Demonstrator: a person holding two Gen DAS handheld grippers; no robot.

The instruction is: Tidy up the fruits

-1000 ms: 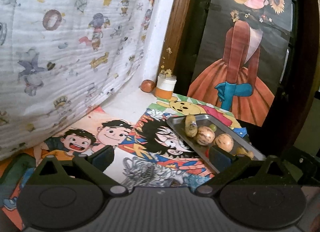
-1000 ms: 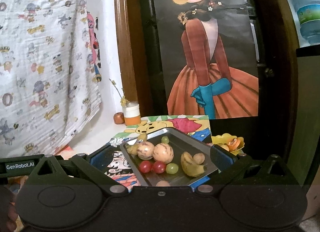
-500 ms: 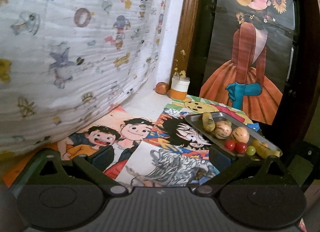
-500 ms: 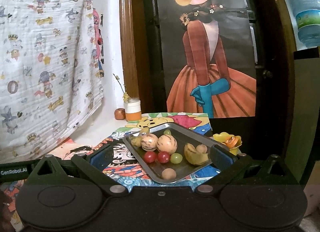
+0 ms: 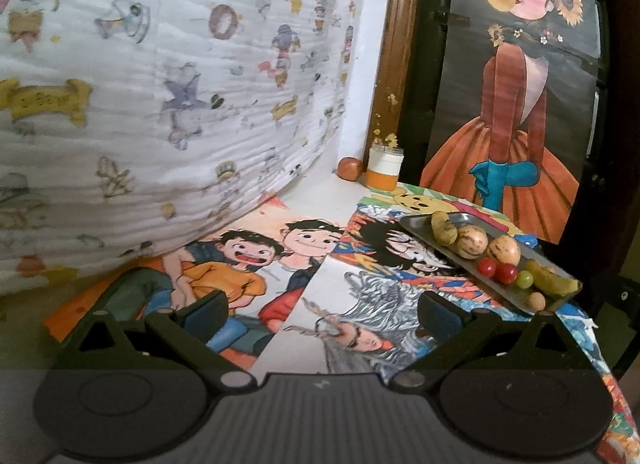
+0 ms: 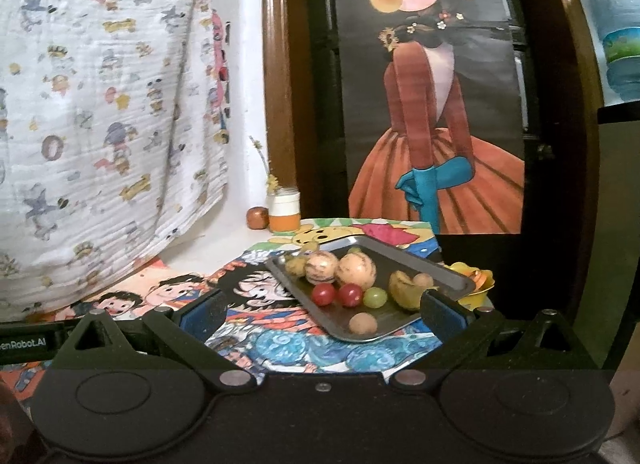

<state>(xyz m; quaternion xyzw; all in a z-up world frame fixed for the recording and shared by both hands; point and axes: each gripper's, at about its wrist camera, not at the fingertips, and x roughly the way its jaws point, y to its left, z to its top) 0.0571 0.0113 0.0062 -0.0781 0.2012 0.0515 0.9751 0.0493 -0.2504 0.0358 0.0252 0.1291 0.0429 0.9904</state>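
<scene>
While both grippers hang wide open and empty, the metal tray of fruit sits at centre right of the right wrist view and at right of the left wrist view. Between the right gripper fingers lie two red tomatoes, a green grape and a small brown ball. Under the left gripper lies only a cartoon cloth.

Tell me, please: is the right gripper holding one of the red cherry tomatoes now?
No. The right gripper is open and empty, and both red cherry tomatoes lie in the metal tray ahead of it.
</scene>
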